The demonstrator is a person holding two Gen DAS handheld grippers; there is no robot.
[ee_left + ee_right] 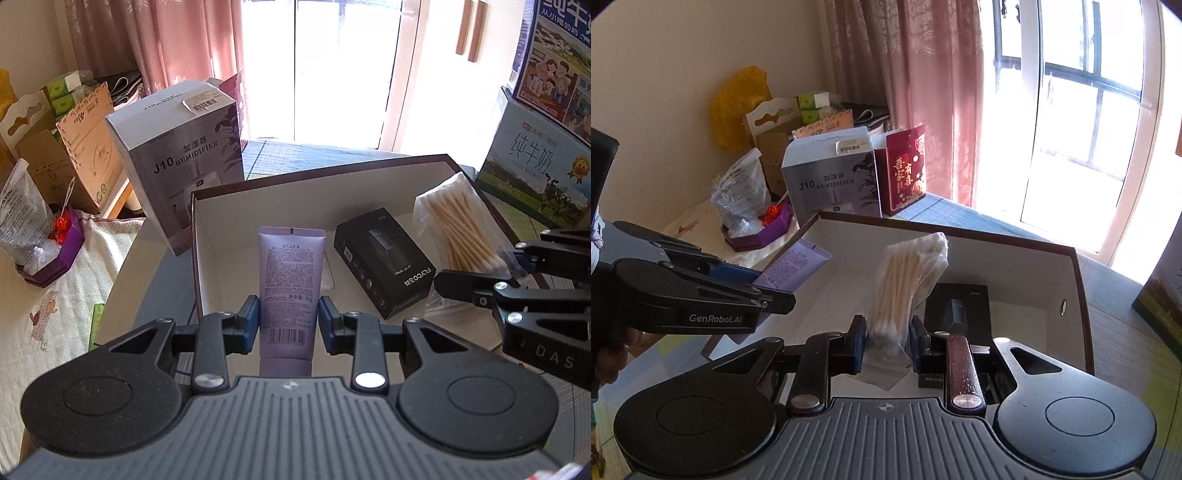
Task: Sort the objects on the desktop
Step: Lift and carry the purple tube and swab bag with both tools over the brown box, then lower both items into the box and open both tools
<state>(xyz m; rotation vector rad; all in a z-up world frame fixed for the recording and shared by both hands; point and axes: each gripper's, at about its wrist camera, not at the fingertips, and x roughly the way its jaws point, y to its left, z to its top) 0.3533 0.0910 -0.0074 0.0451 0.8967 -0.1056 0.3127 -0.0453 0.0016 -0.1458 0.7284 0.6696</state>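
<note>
The lavender tube (287, 291) runs lengthwise straight away from the left wrist camera, crimped end toward 12 o'clock and cap end hidden under the gripper body at 6. The left gripper (288, 325) has its blue pads closed on the tube's lower half, holding it over the near-left part of the open white-lined box (207, 236). At 2 o'clock from the tube, a black carton (384, 266) lies on the box floor. Beyond it, the bag of cotton swabs (905, 291) slants up and away, its long axis toward 1 o'clock in the right wrist view. The right gripper (886, 339) pinches the bag's lower end. The black carton's near end is hidden behind that gripper. The counter (159, 280) shows left of the box.
</note>
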